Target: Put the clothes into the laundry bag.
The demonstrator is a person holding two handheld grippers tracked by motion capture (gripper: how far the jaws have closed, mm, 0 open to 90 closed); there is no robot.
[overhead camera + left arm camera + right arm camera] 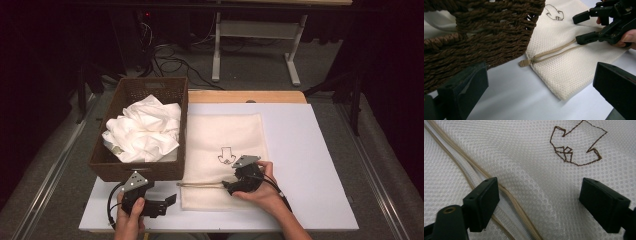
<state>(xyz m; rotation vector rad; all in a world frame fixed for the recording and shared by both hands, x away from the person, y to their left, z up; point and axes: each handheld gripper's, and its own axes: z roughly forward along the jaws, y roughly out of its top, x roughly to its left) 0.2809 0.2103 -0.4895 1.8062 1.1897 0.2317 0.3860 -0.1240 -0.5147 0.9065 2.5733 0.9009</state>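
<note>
Under dim room lighting, a cream mesh zippered laundry bag [220, 150] is lying centre-counter, right of a brown woven basket [137, 167]; the open right tool [231, 186] is hovering at its zipper, the open left tool [167, 200] idling nearby—grip should probably target the tan pull [524, 63].

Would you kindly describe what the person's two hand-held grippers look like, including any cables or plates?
The left hand-held gripper and right hand-held gripper are both black, angular tools with two blocky, flat-faced jaws. Each carries a grey three-cornered plate dotted with small markers on top, and a black cable trails from each. The forearms are bare, with no sleeves in view.
</note>
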